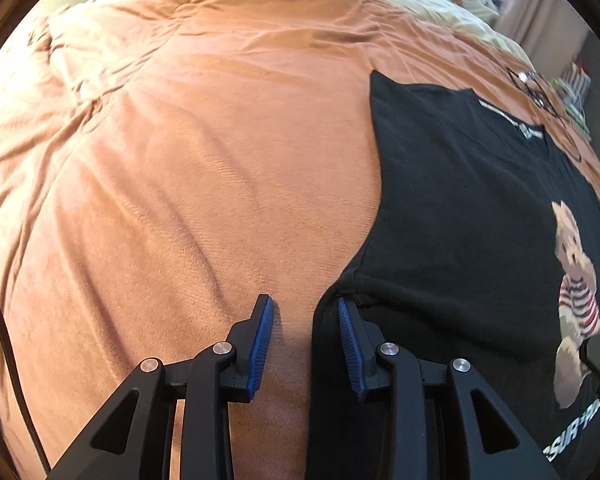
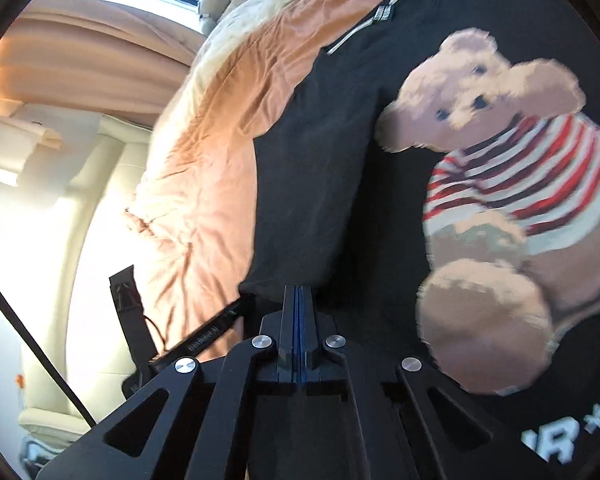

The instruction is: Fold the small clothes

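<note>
While the black T-shirt [image 1: 460,216] lies spread on the orange bedcover [image 1: 204,152], its bear print [image 2: 500,184] facing up, the two claws stand at one of its folded side edges. The left gripper [image 1: 306,312] points steeply down with its blue-padded jaws parted; the shirt's edge runs up between them, so that the right-hand pad [image 1: 350,344] is over black cloth and the left-hand pad [image 1: 262,340] over bare bedcover. The pads do not appear to press on anything, so this claw holds nothing. The right gripper [image 2: 299,292] has its jaws brought fully together; its tip sits at the dark cloth of the shirt's edge, but whether a pinch of fabric lies between the pads cannot be told from this view. The relation that matters is the line of that edge: it runs away from the left claw toward the collar [image 1: 516,120], with the body of the shirt lying to the right of the jaws and the bear further right again. I judge the left hand the nearer one to grip this edge, closing across it, since the fabric is already between its pads.
</note>
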`<state>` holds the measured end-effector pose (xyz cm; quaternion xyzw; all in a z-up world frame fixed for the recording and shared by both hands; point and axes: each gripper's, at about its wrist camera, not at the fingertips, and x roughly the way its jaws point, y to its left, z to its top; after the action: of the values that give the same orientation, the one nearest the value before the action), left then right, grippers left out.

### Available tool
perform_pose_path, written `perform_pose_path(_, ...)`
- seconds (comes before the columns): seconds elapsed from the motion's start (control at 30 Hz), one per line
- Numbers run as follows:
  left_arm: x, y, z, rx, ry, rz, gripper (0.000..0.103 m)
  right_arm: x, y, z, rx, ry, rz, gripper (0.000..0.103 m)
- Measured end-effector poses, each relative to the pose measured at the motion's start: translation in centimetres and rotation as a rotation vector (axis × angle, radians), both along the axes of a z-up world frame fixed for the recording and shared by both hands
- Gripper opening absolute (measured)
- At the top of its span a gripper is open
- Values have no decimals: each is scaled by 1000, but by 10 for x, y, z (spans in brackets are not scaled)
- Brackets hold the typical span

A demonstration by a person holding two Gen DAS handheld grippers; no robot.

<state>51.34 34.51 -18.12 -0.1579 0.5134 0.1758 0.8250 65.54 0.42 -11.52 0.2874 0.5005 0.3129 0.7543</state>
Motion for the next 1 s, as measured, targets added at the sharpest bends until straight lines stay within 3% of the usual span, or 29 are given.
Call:
perform_pose_path(0.2,-9,-9,13,18,0,22,37,-3,-28,7,-16,15,-62,0)
perform_pose_path(0.37,-15,-23,35,-2,-36,-6,37,-13,-71,26,-58,-43,-106,4)
perform_pose_path(0.43,-16,-34,46,1,-53,-28,37,-20,-87,32,-70,-65,-117,26)
perform_pose_path(0.5,-14,-46,55,2,-64,-48,37,-31,-106,43,-103,-136,-132,66)
perform_pose_path(0.53,-15,-51,59,1,-67,-57,37,-35,-115,46,-128,-163,-143,72)
perform_pose_path(0.67,-5,-79,72,5,-86,-111,38,-33,-148,58,-145,-204,-161,72)
perform_pose_path(0.8,15,-106,76,-1,-109,-154,50,-24,-177,63,-174,-236,-181,72)
perform_pose_path(1.0,64,-152,67,30,-101,-248,51,2,-222,57,-184,-225,-253,72)
